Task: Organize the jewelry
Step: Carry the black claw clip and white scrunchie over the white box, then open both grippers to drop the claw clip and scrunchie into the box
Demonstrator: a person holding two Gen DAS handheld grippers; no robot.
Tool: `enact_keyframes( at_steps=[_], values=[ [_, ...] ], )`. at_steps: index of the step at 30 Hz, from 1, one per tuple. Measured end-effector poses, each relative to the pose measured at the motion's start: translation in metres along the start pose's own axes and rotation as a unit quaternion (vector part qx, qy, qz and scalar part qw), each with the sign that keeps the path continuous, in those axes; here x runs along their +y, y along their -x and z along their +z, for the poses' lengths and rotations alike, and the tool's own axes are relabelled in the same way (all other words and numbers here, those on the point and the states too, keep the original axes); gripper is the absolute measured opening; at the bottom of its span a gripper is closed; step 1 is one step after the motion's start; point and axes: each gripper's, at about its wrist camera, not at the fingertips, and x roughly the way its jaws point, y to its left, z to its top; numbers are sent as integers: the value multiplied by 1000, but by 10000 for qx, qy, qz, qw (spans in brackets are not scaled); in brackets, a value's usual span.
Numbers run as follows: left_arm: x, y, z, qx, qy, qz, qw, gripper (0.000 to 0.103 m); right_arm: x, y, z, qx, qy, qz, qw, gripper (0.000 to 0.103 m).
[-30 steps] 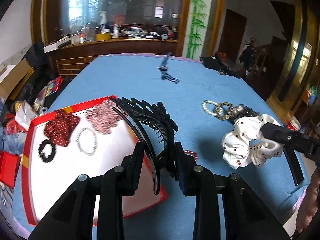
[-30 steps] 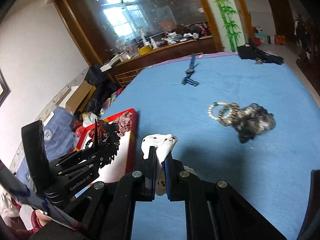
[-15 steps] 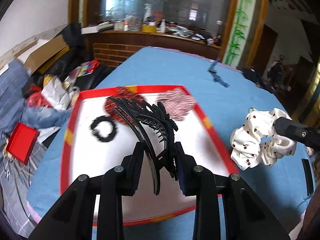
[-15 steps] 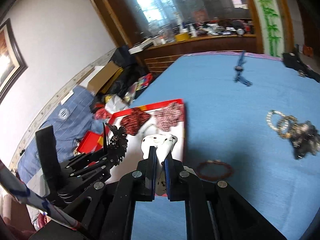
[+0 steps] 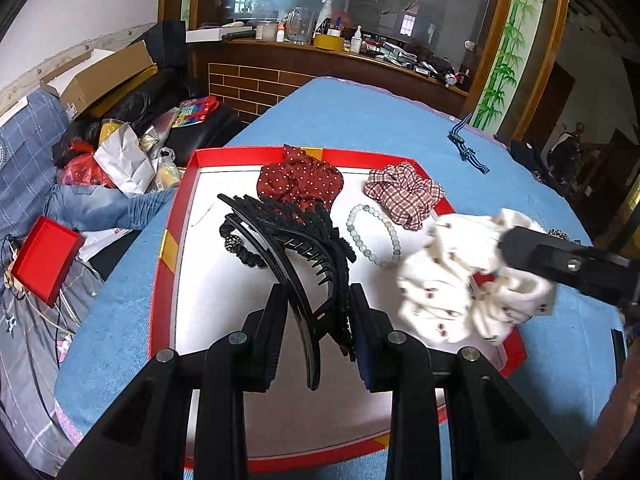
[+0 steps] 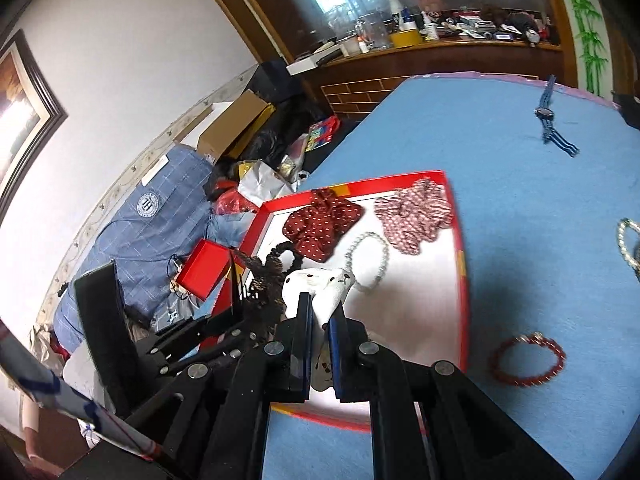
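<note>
Left wrist view: the left tool (image 5: pixel 316 320) is clamped on a black toothed hair clip (image 5: pixel 296 248), whose curved body and comb teeth rise forward from between the pads, held above the red-rimmed tray (image 5: pixel 160 280). Right of it, the right tool (image 5: pixel 520 248) enters from the right edge of the frame, clenched on a white dotted scrunchie (image 5: pixel 460 280) that hangs over the tray's right rim; the scrunchie is slightly blurred.

Inside the tray, on its white floor: a black beaded hair tie (image 5: pixel 240 248) behind the clip, a dark red polka-dot scrunchie (image 5: pixel 300 184) at the far rim, a red checked scrunchie (image 5: pixel 404 196) at the far right corner, and a pale bead bracelet (image 5: pixel 372 232) between the checked scrunchie and the white one. The tray sits at the left edge of the blue-covered counter (image 5: pixel 380 120). A blue striped watch (image 5: pixel 466 148) lies well apart, toward the counter's far edge.

Right wrist view: the right tool (image 6: pixel 320 320) pinches the white dotted scrunchie (image 6: pixel 320 284) above the near half of the tray (image 6: pixel 462 264). The left tool (image 6: pixel 224 328) stands just beside it on the left, with the clip (image 6: pixel 260 276) in its grip. A red bead bracelet (image 6: pixel 528 360) lies on the counter (image 6: pixel 520 200) just outside the tray's right rim. A pearl bracelet (image 6: pixel 624 240) shows at the right frame edge, partly cut off
</note>
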Motion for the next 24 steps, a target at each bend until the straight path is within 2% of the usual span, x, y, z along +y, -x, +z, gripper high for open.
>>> enact_keyframes(
  at_steps=[3,8,13,24],
  values=[
    [0,-6,1,62,-10,-18,10000,30,-3,-15,1,91,-80,53,9999,9],
    [0,-14,4,109,-20,-17,9999,30,-17,-31,4,156,-253,-175,9994,9],
    [0,-21,5,170,-35,-27,9998,30,-34,-38,8,218,-451,-319,9982,10],
    [2,-29,7,234,-2,-4,9997,30,-43,-49,10,167,-433,-724,9963,11]
  ],
)
